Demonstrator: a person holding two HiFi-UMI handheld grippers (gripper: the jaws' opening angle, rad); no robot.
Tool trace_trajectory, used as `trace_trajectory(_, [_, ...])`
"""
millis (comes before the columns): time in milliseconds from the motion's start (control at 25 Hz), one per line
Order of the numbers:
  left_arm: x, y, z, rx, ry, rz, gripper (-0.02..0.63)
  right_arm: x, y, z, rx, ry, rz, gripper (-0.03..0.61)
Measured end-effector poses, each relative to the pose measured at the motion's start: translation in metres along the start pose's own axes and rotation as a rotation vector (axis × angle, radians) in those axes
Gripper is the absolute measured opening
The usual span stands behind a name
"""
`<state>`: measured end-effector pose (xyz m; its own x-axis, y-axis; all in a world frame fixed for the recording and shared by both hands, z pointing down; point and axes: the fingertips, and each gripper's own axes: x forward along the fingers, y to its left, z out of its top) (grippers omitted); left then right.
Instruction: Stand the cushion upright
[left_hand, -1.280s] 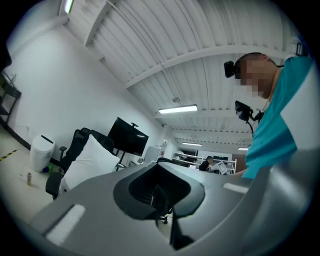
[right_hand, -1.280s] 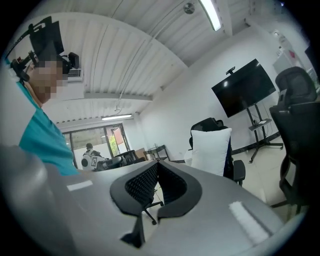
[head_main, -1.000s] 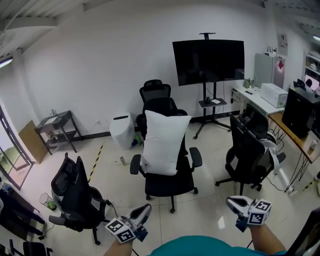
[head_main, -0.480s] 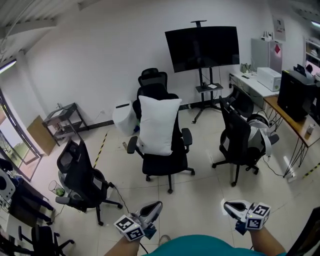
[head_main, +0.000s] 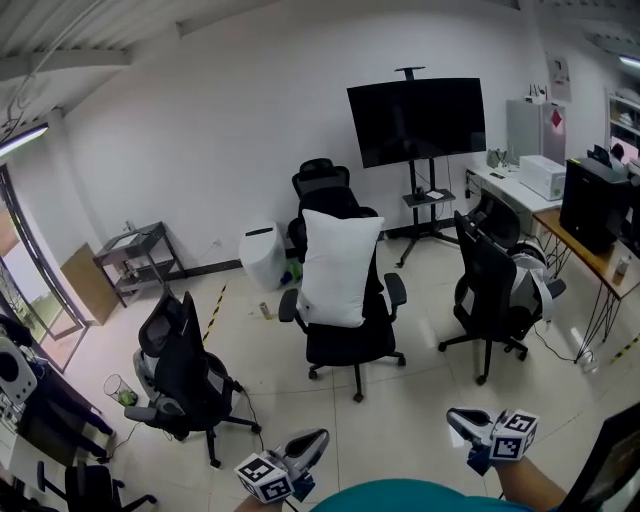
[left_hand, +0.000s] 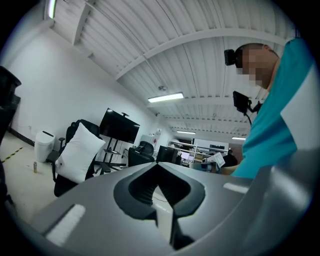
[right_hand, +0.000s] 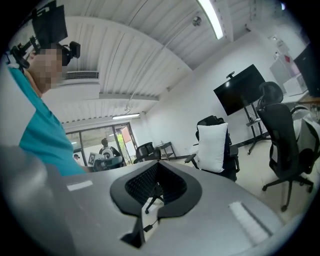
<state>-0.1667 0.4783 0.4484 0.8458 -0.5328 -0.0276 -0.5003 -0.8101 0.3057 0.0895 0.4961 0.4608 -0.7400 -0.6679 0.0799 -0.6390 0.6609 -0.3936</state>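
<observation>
Both pairs of jaws are closed and hold nothing. In the left gripper view, the tips of the left gripper (left_hand: 156, 164) meet. In the right gripper view, the tips of the right gripper (right_hand: 156, 162) meet the same way.

In the head view we hold both grippers low at the bottom edge, the left one (head_main: 318, 437) and the right one (head_main: 455, 418) apart from each other, each with its marker cube facing up.

The white cushion (head_main: 338, 268) stands upright on the seat of a black chair (head_main: 350, 345) in the middle of the floor. It leans on the backrest between the two armrests, well apart from both grippers. Both gripper views show it too, on the left (left_hand: 80, 159) and on the right (right_hand: 211, 147).

Just behind that chair stands a second chair (head_main: 320, 180), with a white bin (head_main: 262, 257) beside it. A dark screen (head_main: 418, 120) on a stand is against the white wall.

Another chair (head_main: 185, 365) stands at the left and one more (head_main: 490, 295) at the right, near the bench (head_main: 580, 258) along the right side.
</observation>
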Motion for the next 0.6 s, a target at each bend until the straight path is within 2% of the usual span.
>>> trace_trajectory(200, [-0.042, 0.023, 0.001, -0.009, -0.003, 0.013, 0.011, 0.042, 0.021, -0.008, 0.021, 0.005, 0.017, 0.0])
trace_trajectory(600, [-0.037, 0.022, 0.01, -0.004, -0.033, -0.002, 0.011, 0.059, 0.027, -0.006, -0.025, 0.064, 0.042, 0.0])
